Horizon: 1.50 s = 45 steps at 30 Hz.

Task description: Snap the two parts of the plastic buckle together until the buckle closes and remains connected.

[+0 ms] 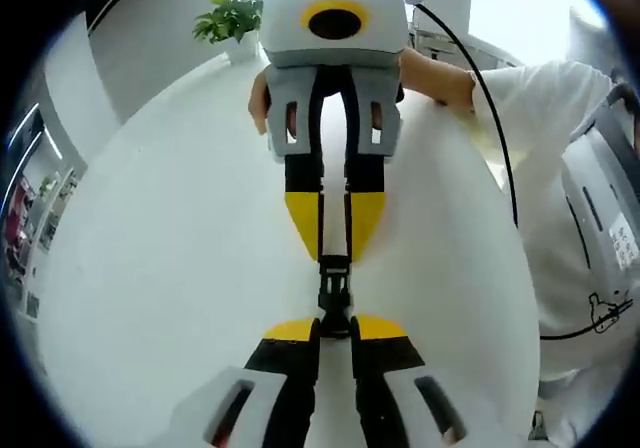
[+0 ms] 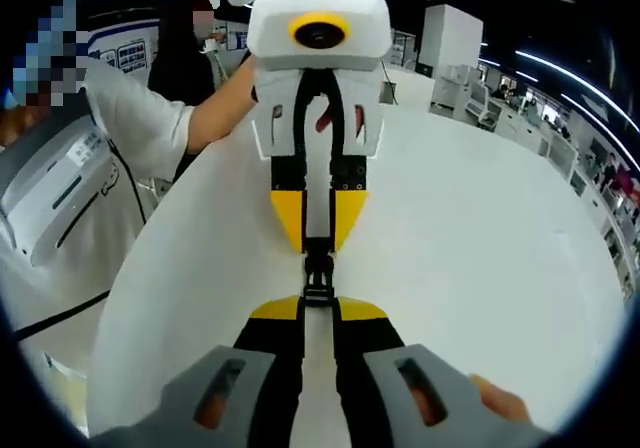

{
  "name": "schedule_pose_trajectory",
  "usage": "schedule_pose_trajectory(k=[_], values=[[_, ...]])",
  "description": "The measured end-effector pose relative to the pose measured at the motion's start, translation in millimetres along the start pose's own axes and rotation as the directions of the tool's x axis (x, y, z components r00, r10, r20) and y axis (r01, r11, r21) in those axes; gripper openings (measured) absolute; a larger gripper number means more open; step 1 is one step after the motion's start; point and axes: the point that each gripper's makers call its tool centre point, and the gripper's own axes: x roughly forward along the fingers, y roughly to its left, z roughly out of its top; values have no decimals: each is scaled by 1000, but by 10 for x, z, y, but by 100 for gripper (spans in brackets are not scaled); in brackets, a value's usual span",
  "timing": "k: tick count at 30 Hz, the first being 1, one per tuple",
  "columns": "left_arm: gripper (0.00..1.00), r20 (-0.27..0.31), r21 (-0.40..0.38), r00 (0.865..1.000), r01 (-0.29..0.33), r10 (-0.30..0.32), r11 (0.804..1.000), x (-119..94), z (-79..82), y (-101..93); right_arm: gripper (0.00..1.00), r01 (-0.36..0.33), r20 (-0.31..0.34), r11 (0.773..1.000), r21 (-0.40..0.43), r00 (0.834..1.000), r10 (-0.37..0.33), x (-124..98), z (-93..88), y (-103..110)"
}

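A small black plastic buckle [image 1: 334,293] hangs above the white table [image 1: 150,268], held from both ends. In the left gripper view my left gripper [image 1: 335,330] rises from the bottom, its yellow-tipped jaws shut on the near end of the buckle. My right gripper [image 1: 335,251] comes down from the top, facing it, and is shut on the far end. The right gripper view mirrors this: my right gripper [image 2: 318,310] grips the near end of the buckle [image 2: 318,280], and my left gripper [image 2: 318,246] grips the far end. The two parts meet end to end in the short gap; I cannot tell whether they are latched.
A potted plant [image 1: 232,16] stands at the table's far edge. A person in a white sleeve [image 1: 545,118] holds the grippers, with a grey and white device [image 1: 605,208] at their side. White cabinets [image 2: 450,38] and shelving stand beyond the table [image 2: 480,228].
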Motion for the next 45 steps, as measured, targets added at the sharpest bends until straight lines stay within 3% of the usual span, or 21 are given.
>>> schedule_pose_trajectory(k=[8, 14, 20, 22, 23, 28, 33, 37, 45], values=[[10, -1, 14, 1000, 16, -16, 1000, 32, 24, -7, 9, -12, -13, 1000, 1, 1000, 12, 38, 24, -31], [10, 5, 7, 998, 59, -59, 998, 36, 26, 5, 9, -11, 16, 1000, 26, 1000, 10, 50, 33, -77], [10, -22, 20, 998, 63, -62, 998, 39, 34, -12, 8, -21, 23, 1000, 22, 1000, 21, 54, 40, -54], [9, -24, 21, 997, 70, -69, 997, 37, 32, -18, 8, -30, 39, 999, 36, 999, 28, 65, 51, -38], [8, -14, 39, 996, 85, -85, 996, 56, 51, -39, 9, -76, 76, 995, 65, 995, 71, 108, 100, 51], [8, -16, 29, 997, 70, -70, 997, 69, 52, -38, 9, -30, 38, 999, 19, 999, 30, 87, 108, 37], [9, 6, 28, 998, 59, -59, 998, 74, 47, -48, 10, -18, 64, 1000, -15, 998, 19, 63, 96, 47], [8, 15, 30, 999, 50, -50, 998, 75, 62, -58, 13, 13, 86, 1000, -5, 996, -13, 37, 82, 31], [8, 19, 15, 998, 55, -56, 998, 61, 65, -50, 10, 22, 59, 999, 48, 998, -25, 41, 55, 51]])
